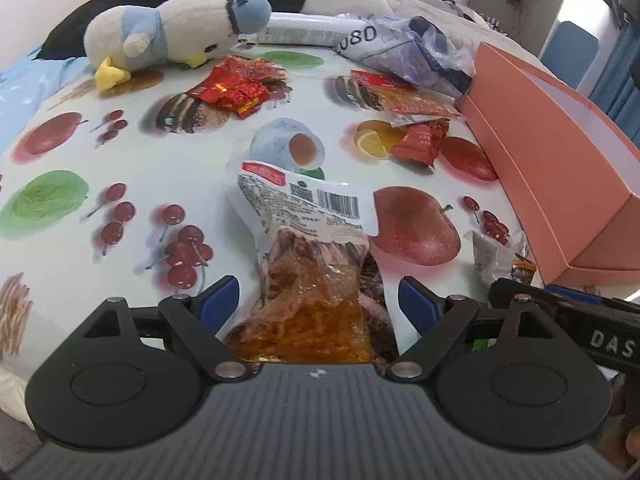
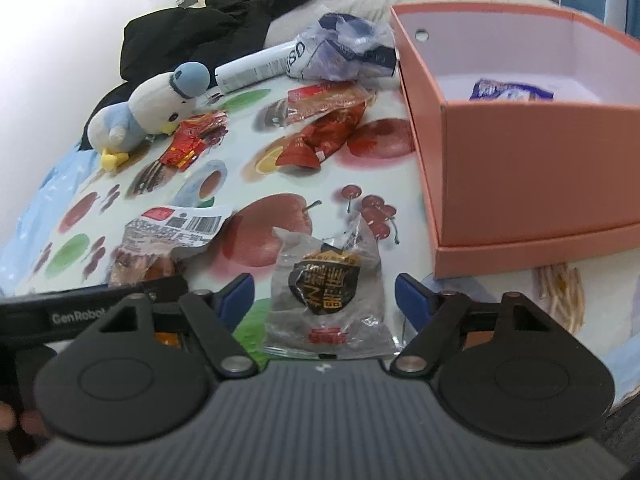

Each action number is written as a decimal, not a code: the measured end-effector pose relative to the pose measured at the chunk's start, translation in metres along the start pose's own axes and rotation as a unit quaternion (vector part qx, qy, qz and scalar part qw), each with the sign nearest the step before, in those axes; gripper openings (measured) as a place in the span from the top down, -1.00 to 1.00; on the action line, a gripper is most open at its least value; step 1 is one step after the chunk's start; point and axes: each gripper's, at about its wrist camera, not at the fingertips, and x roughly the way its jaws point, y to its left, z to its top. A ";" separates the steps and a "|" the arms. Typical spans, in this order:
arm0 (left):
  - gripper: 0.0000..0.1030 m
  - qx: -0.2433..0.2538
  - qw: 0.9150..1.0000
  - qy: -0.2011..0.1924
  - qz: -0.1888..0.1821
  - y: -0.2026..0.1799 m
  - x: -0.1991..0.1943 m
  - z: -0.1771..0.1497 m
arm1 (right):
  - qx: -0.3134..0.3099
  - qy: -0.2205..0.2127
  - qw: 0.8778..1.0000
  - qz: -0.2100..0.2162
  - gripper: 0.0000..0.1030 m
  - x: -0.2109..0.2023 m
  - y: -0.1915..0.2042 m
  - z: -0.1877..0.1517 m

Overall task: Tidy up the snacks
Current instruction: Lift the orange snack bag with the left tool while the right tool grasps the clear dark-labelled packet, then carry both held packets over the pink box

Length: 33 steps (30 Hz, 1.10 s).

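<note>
A clear packet of orange-brown snack (image 1: 316, 280) with a white barcode label lies on the fruit-print cloth (image 1: 120, 152). My left gripper (image 1: 318, 300) is open around its lower end, and the blue pads (image 1: 218, 300) stand clear of it. A silver packet with a black label (image 2: 326, 288) lies flat between the fingers of my right gripper (image 2: 325, 296), which is open too, its pads not pressing on it. A salmon-pink box (image 2: 520, 168) stands open at the right, and a blue packet (image 2: 510, 91) lies inside it.
Red wrappers (image 1: 232, 88) and orange-red packets (image 1: 416, 120) lie further back. A plush penguin (image 1: 168, 28), a white tube (image 1: 304, 30) and a crumpled plastic bag (image 1: 416, 52) line the far edge, with black clothing (image 2: 192, 32) behind. The two grippers sit side by side.
</note>
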 end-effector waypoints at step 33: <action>-0.03 -0.012 1.000 -0.018 -0.006 -0.018 -0.053 0.018 | -0.042 -0.021 0.999 0.001 0.10 -0.030 0.011 0.010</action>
